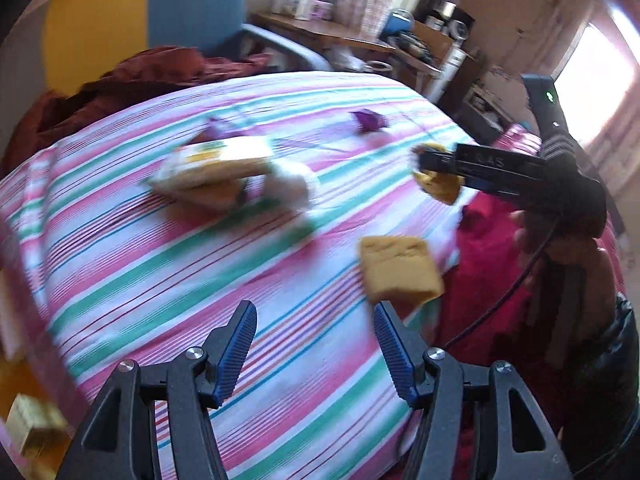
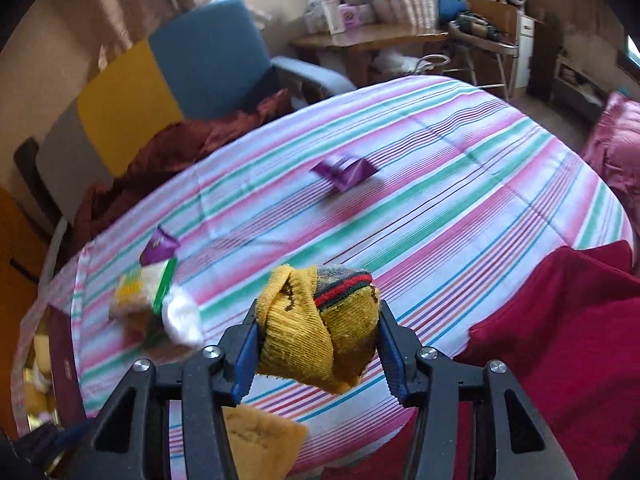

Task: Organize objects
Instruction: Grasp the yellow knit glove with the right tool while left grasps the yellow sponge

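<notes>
Bedding in pink, green and white stripes covers the bed (image 1: 168, 264), which carries everything here. At the far left of the left wrist view, a small yellowish block (image 1: 34, 432) sits at the frame's edge, too blurred to identify. Further right lies a blurred pile of packets and white cloth (image 1: 228, 176), with a purple wrapper (image 1: 218, 126) just behind it. The left gripper (image 1: 316, 350) hovers above the sheet with its blue-padded fingers (image 1: 236, 352) spread wide and holding nothing. A flat tan sponge-like square (image 1: 400, 270) lies just beyond the right-hand finger, near the bed's edge. A second purple packet (image 1: 368, 120) rests well apart, toward the far side. Rightmost, the right gripper (image 2: 318, 334) is closed around a rolled yellow sock bundle (image 2: 320, 320) with a red and green band, held clear above the sheet. Red fabric (image 2: 560, 328) lies bunched beside the bed at the right.
</notes>
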The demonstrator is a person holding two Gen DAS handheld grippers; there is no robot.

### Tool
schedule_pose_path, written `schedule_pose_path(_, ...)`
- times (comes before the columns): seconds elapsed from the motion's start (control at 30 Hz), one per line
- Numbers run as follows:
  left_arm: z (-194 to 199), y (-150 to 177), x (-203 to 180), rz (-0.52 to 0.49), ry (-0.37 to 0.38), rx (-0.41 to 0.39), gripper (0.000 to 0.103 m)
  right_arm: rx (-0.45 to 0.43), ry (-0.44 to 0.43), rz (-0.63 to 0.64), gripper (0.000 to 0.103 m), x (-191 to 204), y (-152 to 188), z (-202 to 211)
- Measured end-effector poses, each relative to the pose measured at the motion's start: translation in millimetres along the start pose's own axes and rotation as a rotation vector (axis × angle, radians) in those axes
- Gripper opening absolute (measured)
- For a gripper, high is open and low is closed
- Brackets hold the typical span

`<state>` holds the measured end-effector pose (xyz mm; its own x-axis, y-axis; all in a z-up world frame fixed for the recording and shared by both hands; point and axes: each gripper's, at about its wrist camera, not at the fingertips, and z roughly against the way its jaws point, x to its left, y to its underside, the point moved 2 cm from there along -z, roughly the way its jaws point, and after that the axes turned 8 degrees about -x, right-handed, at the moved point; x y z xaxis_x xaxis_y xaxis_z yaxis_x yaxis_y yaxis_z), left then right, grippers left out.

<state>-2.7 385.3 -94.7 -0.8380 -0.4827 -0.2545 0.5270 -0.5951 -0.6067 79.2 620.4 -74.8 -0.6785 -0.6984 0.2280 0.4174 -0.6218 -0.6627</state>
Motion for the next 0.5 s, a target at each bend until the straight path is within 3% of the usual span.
schedule_pose_path(0.17,-28,-11,-36,-0.049,0.078,0.024,0.079,-0.018,-0.01,-0.031,0.053,-4,-4,2)
schedule_pose_path(0.5,-85,-19,-71,-0.104,0.108,0.107,0.082,-0.043,-0.016,-0.061,0.053,-11,-6,6)
